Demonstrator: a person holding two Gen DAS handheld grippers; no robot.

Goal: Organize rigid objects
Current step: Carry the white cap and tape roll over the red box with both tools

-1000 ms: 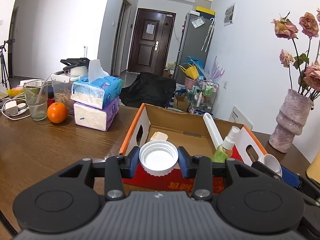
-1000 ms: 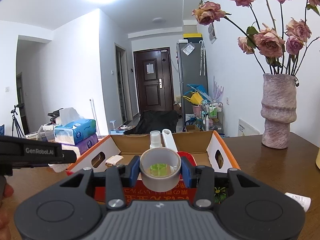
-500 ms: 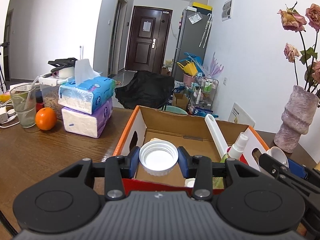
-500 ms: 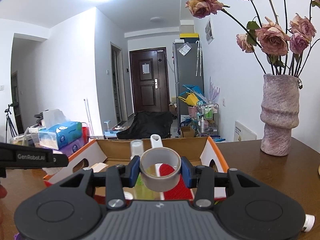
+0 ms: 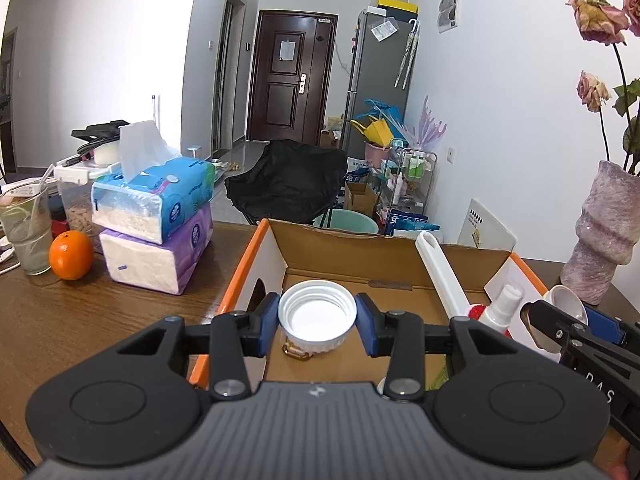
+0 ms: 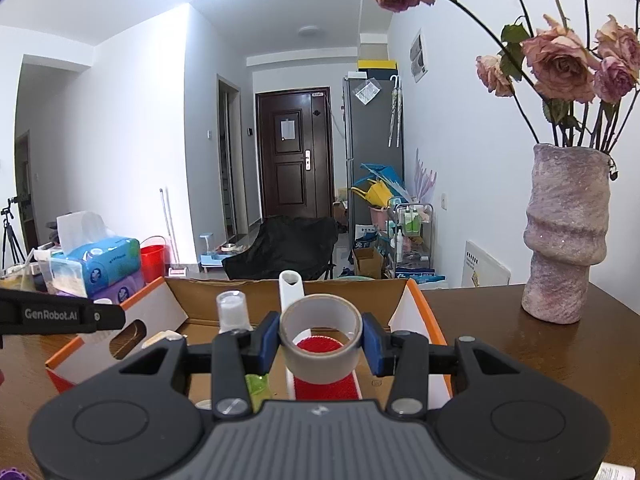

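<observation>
The left gripper (image 5: pixel 317 322) is clamping a white screw cap (image 5: pixel 317 316) across its ribbed rim, open side facing the camera, and is holding it above the floor of the cardboard box (image 5: pixel 256 264) near the box's left wall. The right gripper (image 6: pixel 320 340) is pinching a roll of grey tape (image 6: pixel 320 350) across its outer band, the core standing open to the camera, over the right half of the same box, above a red brush head (image 6: pixel 324 388) lying there. Both items are judged light and rigid; the cap's ribbing is giving the pads purchase, while the tape's smooth band is looking more prone to slipping or rotating if the squeeze is eased. The roll is also judged likely to deform slightly under a hard squeeze, so a moderate hold across its full width is appearing appropriate. A white spray bottle (image 6: pixel 232 312) and a long white handle (image 6: pixel 291 288) are already occupying the box, leaving bare floor mainly on the left. The box is sitting on the wooden surface (image 5: pixel 80 320), with stacked tissue packs (image 5: pixel 156 224) and an orange (image 5: pixel 71 255) well to its left.
</observation>
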